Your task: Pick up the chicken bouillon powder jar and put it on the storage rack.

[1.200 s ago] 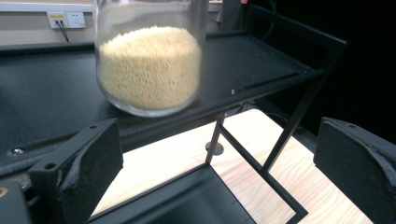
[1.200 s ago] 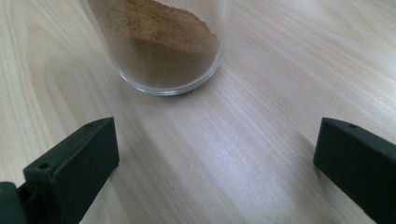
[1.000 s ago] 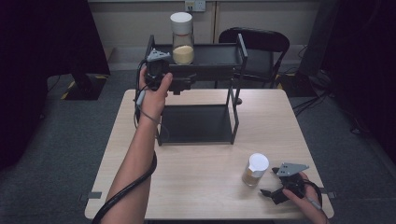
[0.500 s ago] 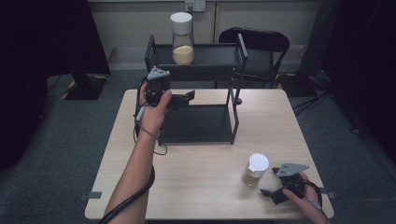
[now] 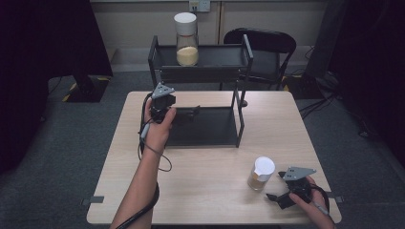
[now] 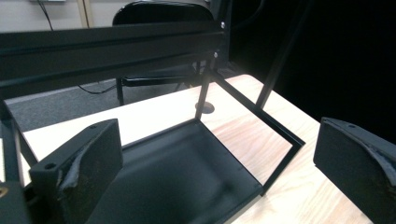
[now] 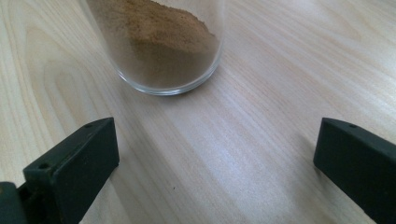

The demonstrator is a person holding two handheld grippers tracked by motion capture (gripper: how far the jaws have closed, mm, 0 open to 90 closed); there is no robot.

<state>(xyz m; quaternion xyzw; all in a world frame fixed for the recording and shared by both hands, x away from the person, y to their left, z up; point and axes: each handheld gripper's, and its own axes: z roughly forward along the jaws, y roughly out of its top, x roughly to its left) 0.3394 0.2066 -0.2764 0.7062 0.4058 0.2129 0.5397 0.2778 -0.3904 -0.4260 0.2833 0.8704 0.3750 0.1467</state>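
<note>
Two-tier black metal rack (image 5: 239,102) standing at the far half of a light wooden table (image 5: 205,191), with a white-lidded glass jar of pale yellow powder (image 5: 186,40) on its upper shelf. A second jar (image 5: 261,173), white-lidded and part-filled with brown powder, stands upright on the table's near right, well apart from the rack. The right gripper (image 5: 277,198) lies low just beside this jar, jaws spread wide and empty; in the right gripper view the jar's glass base (image 7: 163,51) sits ahead of the jaws, between their lines but not yet between the pads, and left of centre. The left gripper (image 5: 193,113), held at the rack's left side, points in over the lower shelf (image 6: 177,182); its jaws are likewise spread and hold nothing. Judged from this layout, the work in hand is to take up the brown-powder jar, probably for the rack. Risks: an off-centre approach may let one jaw strike the glass first and push or tip the jar; smooth round glass may slip or twist in a shallow grip; a jar carried to the rack could knock the upper shelf's front rail or a post; the left gripper, if it stays at the lower shelf, may obstruct placement there.
</note>
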